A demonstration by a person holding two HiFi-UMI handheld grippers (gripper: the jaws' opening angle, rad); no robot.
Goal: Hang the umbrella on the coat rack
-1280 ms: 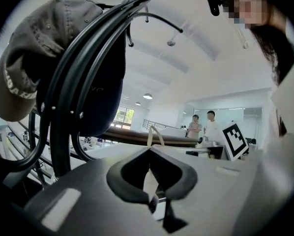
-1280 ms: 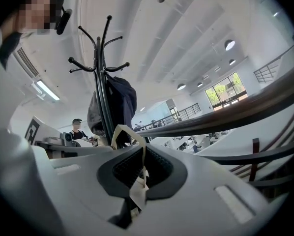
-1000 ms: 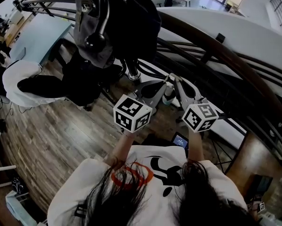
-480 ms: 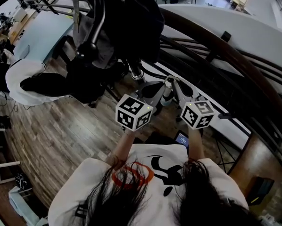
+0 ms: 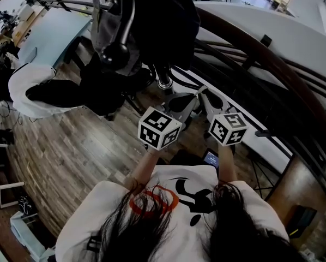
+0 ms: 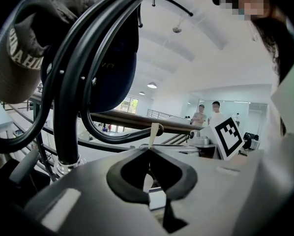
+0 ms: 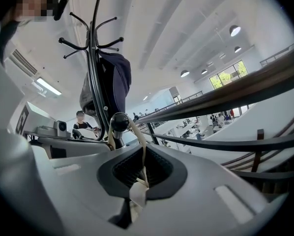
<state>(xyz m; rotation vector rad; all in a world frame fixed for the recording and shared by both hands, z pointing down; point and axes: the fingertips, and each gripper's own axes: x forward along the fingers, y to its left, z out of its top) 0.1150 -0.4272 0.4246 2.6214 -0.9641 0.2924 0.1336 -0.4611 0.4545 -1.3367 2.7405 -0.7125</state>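
Observation:
The black coat rack (image 5: 129,15) stands ahead, hung with a grey cap (image 6: 19,48), a navy cap (image 6: 112,58) and a dark garment (image 7: 115,82). Of the umbrella I see only its cream strap. In the right gripper view the strap (image 7: 136,132) loops over a round black knob (image 7: 120,122) of the rack and runs down into the jaws. My right gripper (image 7: 139,156) is shut on it. My left gripper (image 6: 149,154) is shut on another stretch of the strap (image 6: 153,132). In the head view both grippers (image 5: 193,98) (image 5: 205,97) meet tip to tip near the rack's chrome collar (image 5: 164,84).
A curved wooden handrail (image 5: 261,53) with dark rails runs close on the right. A seated person in white (image 5: 26,86) is at the left on the plank floor (image 5: 70,157). Two people (image 6: 208,113) stand in the distance.
Both grippers have moved a little toward the rack and closer together at the tips. The pale object seen between them earlier is now hidden under them.

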